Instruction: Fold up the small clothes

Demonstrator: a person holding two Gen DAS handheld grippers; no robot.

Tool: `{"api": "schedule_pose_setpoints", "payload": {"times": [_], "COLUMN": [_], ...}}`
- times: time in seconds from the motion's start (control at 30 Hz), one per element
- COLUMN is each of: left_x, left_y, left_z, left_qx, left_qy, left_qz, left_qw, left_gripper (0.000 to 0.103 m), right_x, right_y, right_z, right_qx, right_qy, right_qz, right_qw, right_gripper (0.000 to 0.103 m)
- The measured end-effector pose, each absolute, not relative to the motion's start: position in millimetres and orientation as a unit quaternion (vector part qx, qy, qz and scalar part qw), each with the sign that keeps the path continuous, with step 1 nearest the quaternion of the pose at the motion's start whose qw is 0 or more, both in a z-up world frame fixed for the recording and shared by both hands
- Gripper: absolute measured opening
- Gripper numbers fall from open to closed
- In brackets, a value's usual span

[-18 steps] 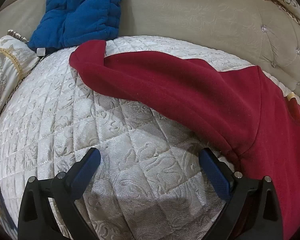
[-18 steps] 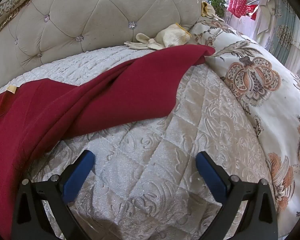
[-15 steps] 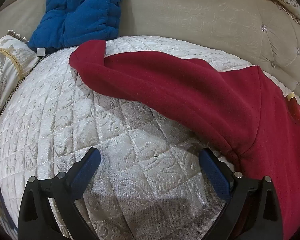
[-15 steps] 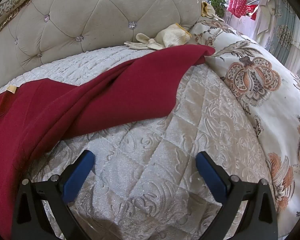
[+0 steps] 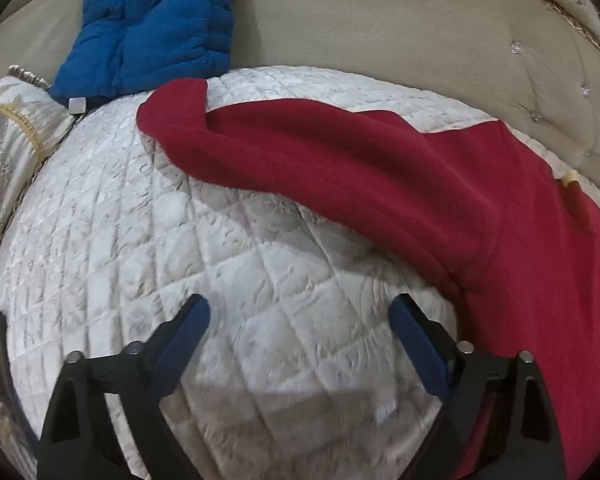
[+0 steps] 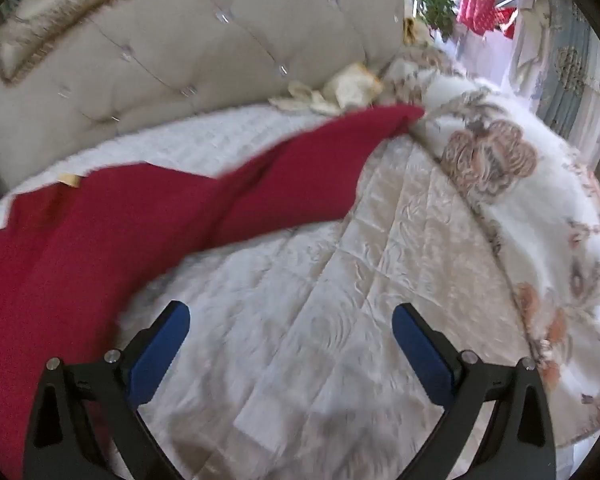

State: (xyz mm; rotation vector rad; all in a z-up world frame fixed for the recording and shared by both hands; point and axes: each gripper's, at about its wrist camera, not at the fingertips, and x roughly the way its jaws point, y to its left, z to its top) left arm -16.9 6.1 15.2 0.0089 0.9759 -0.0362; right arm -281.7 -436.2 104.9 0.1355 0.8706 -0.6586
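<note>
Both my tongs are wide apart, nothing between the pads, both angled down at the quilt.

Left tongs: over bare quilt. Right finger sits just beside the edge of the red top; can't tell if it touches. Left finger is over quilt only.

Right tongs: also over bare quilt. Left finger is just beside the red top, apart from it as far as I can tell. Picture is blurred.

Red top: spread flat across the quilt, between my two tongs and running back toward the headboard. In the left view one sleeve runs out to the left, its cuff turned up near the far edge of the quilt. In the right view the other sleeve runs up and right, its end against the floral pillow. A small tan tag shows at the neck edge, also visible in the right view.

Other stuff: blue padded cloth lies against the headboard, beyond the left cuff, not touching the top that I can see. Pale gloves lie at the foot of the headboard, just behind the right sleeve end. A patterned cushion sits at the left edge of the quilt.
</note>
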Motion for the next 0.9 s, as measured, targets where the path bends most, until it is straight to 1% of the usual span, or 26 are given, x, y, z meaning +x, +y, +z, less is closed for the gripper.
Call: {"api": "schedule_pose_setpoints", "payload": {"times": [0.07, 0.2, 0.33, 0.47, 0.53, 0.63, 0.73, 0.9], "left_x": [-25.5, -42.9, -61.1, -71.3, -77.3, -78.3, -78.7, -73.2], "left_y": [8.7, 6.9, 4.8, -2.9, -8.3, -12.1, -17.3, -27.0], "left_z": [21.3, 40.7, 72.6, 105.8, 121.6, 136.4, 141.8, 133.0], "left_qx": [0.005, 0.011, 0.023, 0.028, 0.030, 0.023, 0.020, 0.022], "left_qy": [0.475, 0.470, 0.454, 0.440, 0.430, 0.420, 0.414, 0.421], "left_qz": [-0.020, -0.034, -0.046, -0.066, -0.074, -0.087, -0.092, -0.084], "left_qw": [0.880, 0.882, 0.890, 0.895, 0.899, 0.903, 0.906, 0.903], "left_gripper": [0.069, 0.068, 0.069, 0.069, 0.069, 0.069, 0.069, 0.069], "right_x": [-288.8, -304.4, -313.9, -315.2, -314.7, -306.7, -286.8, -237.0], "right_y": [-423.1, -395.6, -358.1, -339.8, -330.5, -319.3, -313.4, -293.9], "right_z": [129.4, 186.3, 251.1, 310.3, 330.3, 338.7, 324.9, 256.0], "right_qx": [0.062, 0.061, 0.020, 0.033, 0.040, 0.033, 0.026, -0.011], "right_qy": [0.421, 0.413, 0.402, 0.398, 0.388, 0.383, 0.393, 0.410], "right_qz": [-0.293, -0.243, -0.216, -0.152, -0.128, -0.135, -0.127, -0.130], "right_qw": [0.857, 0.876, 0.890, 0.904, 0.912, 0.913, 0.911, 0.903], "right_gripper": [0.103, 0.103, 0.103, 0.103, 0.103, 0.103, 0.103, 0.103]}}
